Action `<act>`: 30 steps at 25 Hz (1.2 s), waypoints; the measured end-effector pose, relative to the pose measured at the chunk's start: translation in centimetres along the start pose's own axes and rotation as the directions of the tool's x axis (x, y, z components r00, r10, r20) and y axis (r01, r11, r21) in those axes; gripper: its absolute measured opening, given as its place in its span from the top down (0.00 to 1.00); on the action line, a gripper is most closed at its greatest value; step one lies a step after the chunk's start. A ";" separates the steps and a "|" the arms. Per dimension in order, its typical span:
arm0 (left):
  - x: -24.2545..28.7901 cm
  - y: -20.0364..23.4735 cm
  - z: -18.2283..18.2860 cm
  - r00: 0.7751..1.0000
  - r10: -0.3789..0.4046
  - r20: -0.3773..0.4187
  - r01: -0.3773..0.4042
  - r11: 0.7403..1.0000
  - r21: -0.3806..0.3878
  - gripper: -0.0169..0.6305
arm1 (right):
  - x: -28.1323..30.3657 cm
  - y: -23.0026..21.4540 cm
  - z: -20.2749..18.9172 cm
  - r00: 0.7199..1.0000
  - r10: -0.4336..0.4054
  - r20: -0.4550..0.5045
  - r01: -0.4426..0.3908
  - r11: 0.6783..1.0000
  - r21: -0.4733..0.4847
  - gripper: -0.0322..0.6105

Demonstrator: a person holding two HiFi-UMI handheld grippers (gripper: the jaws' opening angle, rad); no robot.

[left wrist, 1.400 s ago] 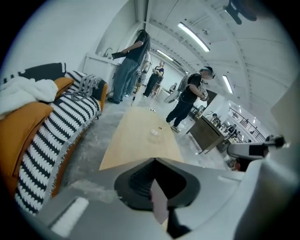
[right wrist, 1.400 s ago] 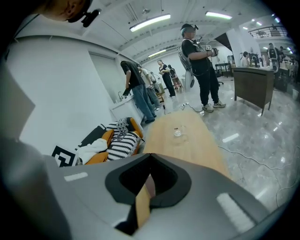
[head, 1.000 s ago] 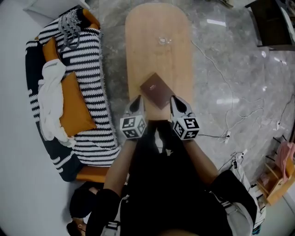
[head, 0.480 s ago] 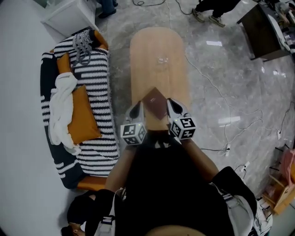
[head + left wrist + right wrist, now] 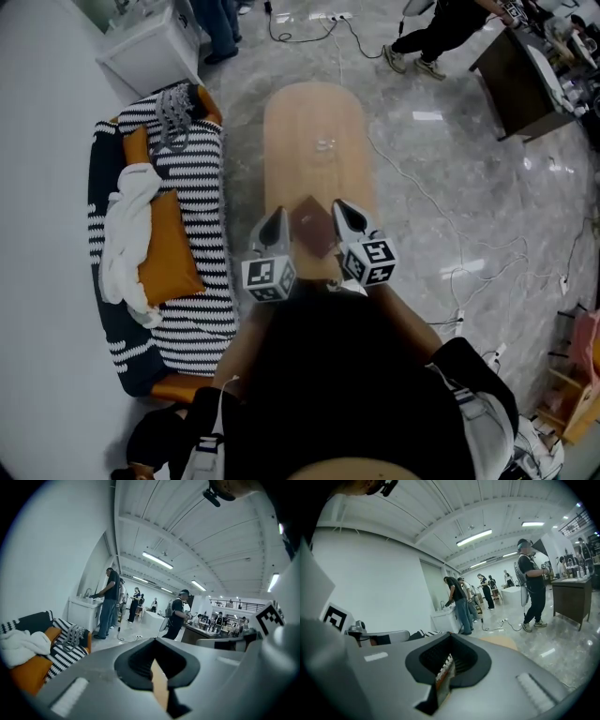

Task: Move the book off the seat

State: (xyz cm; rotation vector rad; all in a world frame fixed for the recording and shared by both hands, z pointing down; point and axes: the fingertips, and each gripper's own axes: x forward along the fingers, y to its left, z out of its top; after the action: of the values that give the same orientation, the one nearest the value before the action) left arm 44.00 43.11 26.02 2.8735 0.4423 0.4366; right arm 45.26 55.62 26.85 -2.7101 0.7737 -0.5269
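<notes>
A thin brown book [image 5: 312,228] hangs in the air over the near end of the long oval wooden bench [image 5: 314,122]. My left gripper [image 5: 277,223] is shut on the book's left edge and my right gripper [image 5: 343,214] on its right edge. In the left gripper view a tan strip of the book [image 5: 160,688] shows between the closed jaws of the left gripper [image 5: 157,674]. Page edges of the book [image 5: 443,674] sit pinched in the right gripper [image 5: 447,667] in the right gripper view. Both grippers point nearly level.
A small clear object [image 5: 324,145] lies on the bench's far half. Left of it stands a sofa with a striped blanket [image 5: 192,187], an orange cushion [image 5: 164,248] and a white cloth [image 5: 127,220]. Cables [image 5: 441,216] trail over the marble floor at the right. People [image 5: 441,23] stand at the far end.
Both grippers have risen together with the book between them, and the book has come up off the wooden bench. The head view has pulled back, so bench and sofa look smaller.
</notes>
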 end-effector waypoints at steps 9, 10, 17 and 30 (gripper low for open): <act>-1.3 -1.1 2.9 0.996 -0.010 0.090 0.000 0.994 0.105 0.96 | -1.9 1.5 2.0 0.998 0.030 0.047 -0.027 0.998 -0.062 0.94; -1.3 -1.2 3.0 0.996 -0.009 0.094 -0.001 0.994 0.107 0.96 | -1.9 1.5 1.9 0.998 0.037 0.048 -0.034 0.997 -0.065 0.94; -1.4 -1.9 3.7 0.995 0.002 0.097 -0.008 0.998 0.063 0.96 | -1.7 1.5 2.7 0.996 0.058 0.066 -0.054 0.996 -0.069 0.94; -0.7 -1.2 2.2 0.997 -0.018 0.074 0.012 0.997 0.081 0.96 | -1.5 0.9 2.0 0.998 0.046 0.047 -0.043 0.997 -0.064 0.94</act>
State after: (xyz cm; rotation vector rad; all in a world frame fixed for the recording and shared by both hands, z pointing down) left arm 43.78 43.72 23.46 2.9507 0.4783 0.3151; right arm 44.53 56.05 24.37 -2.7450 0.8496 -0.4318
